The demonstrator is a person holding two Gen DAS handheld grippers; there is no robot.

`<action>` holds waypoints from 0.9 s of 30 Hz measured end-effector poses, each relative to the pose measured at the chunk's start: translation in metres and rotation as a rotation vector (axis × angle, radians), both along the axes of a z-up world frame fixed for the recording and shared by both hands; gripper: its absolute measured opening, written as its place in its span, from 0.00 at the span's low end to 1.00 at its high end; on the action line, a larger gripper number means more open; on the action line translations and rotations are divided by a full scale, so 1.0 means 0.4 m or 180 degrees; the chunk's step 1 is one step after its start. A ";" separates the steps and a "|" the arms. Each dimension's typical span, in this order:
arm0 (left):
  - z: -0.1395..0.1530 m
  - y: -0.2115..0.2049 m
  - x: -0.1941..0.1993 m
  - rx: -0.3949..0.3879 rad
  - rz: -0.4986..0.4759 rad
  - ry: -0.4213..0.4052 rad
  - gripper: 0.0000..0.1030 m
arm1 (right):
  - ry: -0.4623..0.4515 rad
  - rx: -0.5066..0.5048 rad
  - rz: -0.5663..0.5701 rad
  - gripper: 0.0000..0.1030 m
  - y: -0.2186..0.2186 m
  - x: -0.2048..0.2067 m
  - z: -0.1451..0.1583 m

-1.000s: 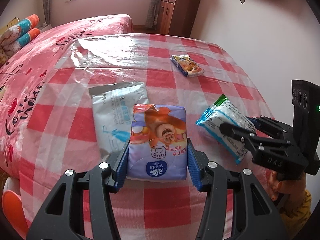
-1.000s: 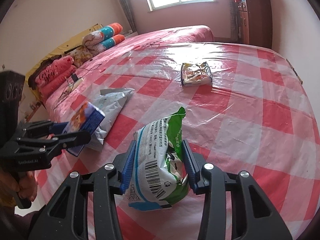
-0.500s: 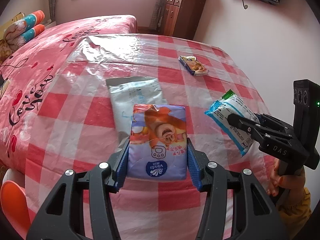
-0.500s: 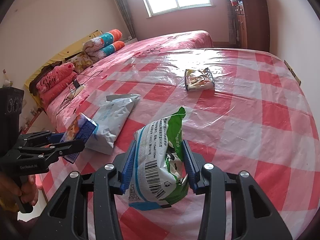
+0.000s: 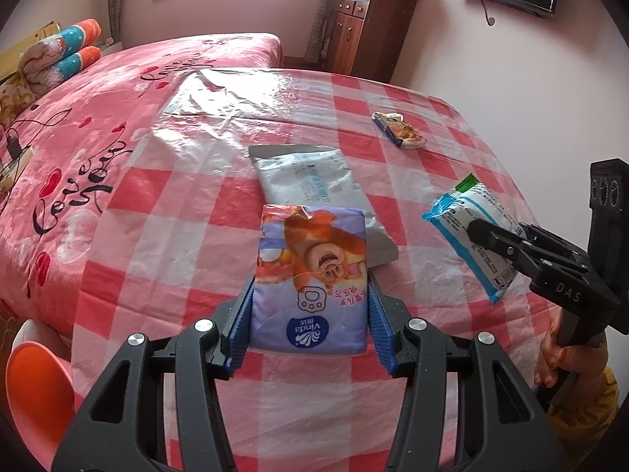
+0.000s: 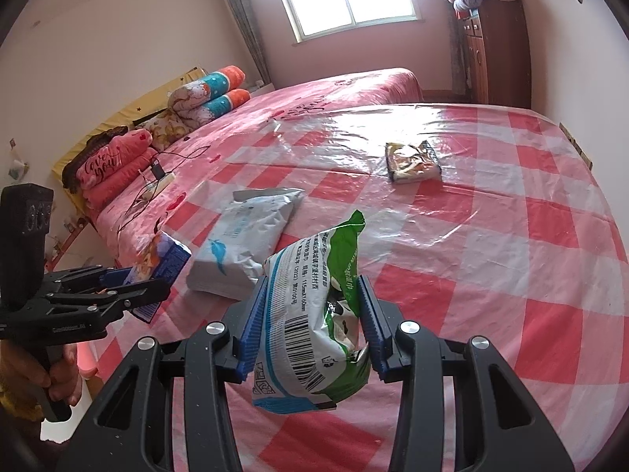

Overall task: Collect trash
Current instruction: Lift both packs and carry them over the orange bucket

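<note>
Both grippers had trash clamped and lifted clear of the red-and-white checked sheet. On the left gripper the blue pads pressed the two sides of a Vinda tissue pack, jaws closed only as far as the pack's width. The right gripper squeezed a green-and-white snack bag between its pads, the bag standing up with its barcode toward the camera. A grey-white flat pouch lay on the sheet just beyond the tissue pack. Farther off to the right lay a small snack wrapper, well apart from the pouch. At the far left of the pink bed sat rolled blankets.
</note>
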State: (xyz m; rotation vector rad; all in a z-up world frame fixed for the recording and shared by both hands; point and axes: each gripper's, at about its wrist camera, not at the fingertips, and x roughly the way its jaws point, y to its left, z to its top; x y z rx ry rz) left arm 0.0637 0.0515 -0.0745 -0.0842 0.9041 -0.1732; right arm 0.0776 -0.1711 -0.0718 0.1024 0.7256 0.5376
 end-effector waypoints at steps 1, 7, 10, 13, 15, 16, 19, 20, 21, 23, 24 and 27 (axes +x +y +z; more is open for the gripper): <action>0.000 0.004 -0.004 0.0010 0.0004 -0.0004 0.52 | -0.0011 -0.0005 0.0002 0.44 0.004 -0.005 0.002; -0.006 0.032 -0.027 0.0033 0.0023 -0.0006 0.52 | 0.0009 -0.0044 0.0017 0.44 0.028 -0.024 -0.001; -0.006 0.043 -0.037 0.0044 0.0029 -0.0012 0.52 | 0.0014 -0.0057 0.0031 0.44 0.040 -0.032 0.002; -0.007 0.056 -0.049 0.0079 0.0044 -0.0024 0.52 | 0.0004 -0.0068 0.0047 0.44 0.052 -0.045 0.006; -0.008 0.062 -0.056 0.0090 0.0054 -0.0030 0.52 | -0.0011 -0.0086 0.0069 0.44 0.065 -0.055 0.010; -0.008 0.066 -0.060 0.0100 0.0061 -0.0036 0.52 | -0.0015 -0.0092 0.0075 0.44 0.069 -0.059 0.011; -0.010 0.079 -0.073 0.0119 0.0082 -0.0042 0.52 | -0.0020 -0.0118 0.0111 0.44 0.086 -0.072 0.014; -0.011 0.084 -0.076 0.0118 0.0091 -0.0040 0.52 | -0.0020 -0.0124 0.0119 0.44 0.090 -0.076 0.014; -0.012 0.088 -0.079 0.0122 0.0099 -0.0039 0.52 | -0.0021 -0.0132 0.0129 0.44 0.096 -0.079 0.014; -0.015 0.098 -0.086 0.0135 0.0121 -0.0034 0.52 | -0.0024 -0.0147 0.0146 0.44 0.104 -0.083 0.015; -0.016 0.101 -0.089 0.0140 0.0129 -0.0033 0.52 | -0.0024 -0.0153 0.0153 0.44 0.108 -0.085 0.015; -0.020 0.114 -0.097 0.0160 0.0158 -0.0033 0.52 | -0.0023 -0.0165 0.0177 0.44 0.120 -0.091 0.015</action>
